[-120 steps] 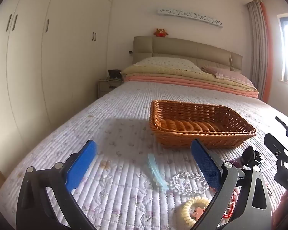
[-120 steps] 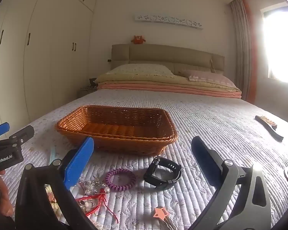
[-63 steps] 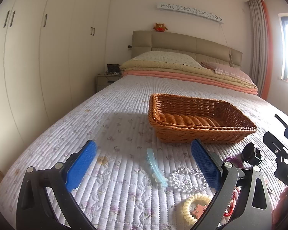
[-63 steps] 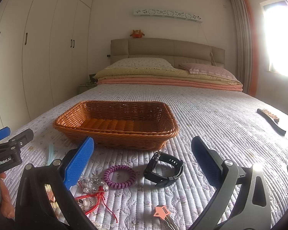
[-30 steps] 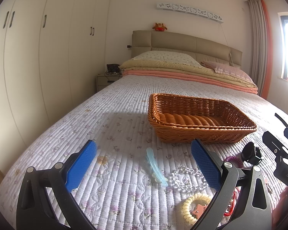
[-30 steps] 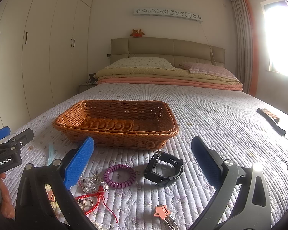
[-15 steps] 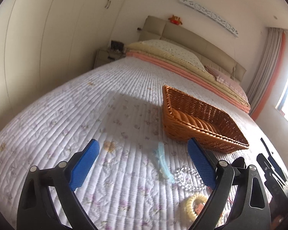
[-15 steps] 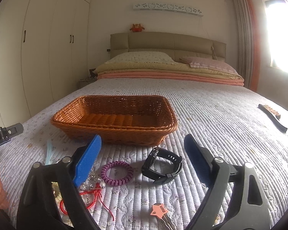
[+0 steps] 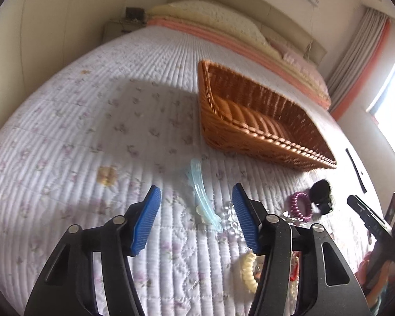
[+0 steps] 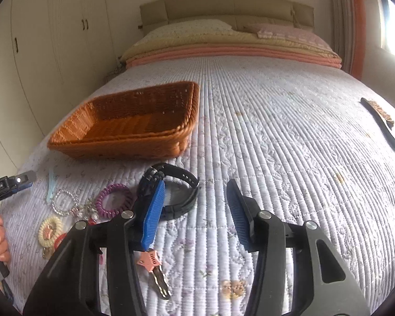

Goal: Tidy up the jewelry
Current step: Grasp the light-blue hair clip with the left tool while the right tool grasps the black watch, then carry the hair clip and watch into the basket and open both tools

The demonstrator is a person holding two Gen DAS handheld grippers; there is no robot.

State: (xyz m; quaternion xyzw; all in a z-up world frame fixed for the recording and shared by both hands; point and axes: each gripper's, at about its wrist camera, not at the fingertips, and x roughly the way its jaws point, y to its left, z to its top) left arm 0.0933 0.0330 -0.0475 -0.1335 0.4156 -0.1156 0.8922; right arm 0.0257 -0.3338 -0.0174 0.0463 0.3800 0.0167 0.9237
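- Near the bed's foot edge, left wrist view: the left gripper (image 9: pixel 196 205) tips down over the quilted bedspread (image 9: pixel 92 121), its jaws part-spread and just been closing, pinching nothing.
- Between the pads lies the pale blue hair clip (image 9: pixel 201 193), flat on the quilt, its long axis running from the wicker basket (image 9: pixel 252 121) back toward the gripper.
- To grip well, I'd close across the clip's narrow width, mid-length.
- Right wrist view: the right gripper (image 10: pixel 196 206) is likewise half-spread, closing lately, empty.
- Its left pad overlaps the black watch (image 10: pixel 176 184), which sits just before the basket's near wall, band looped; centre the jaws on it first.
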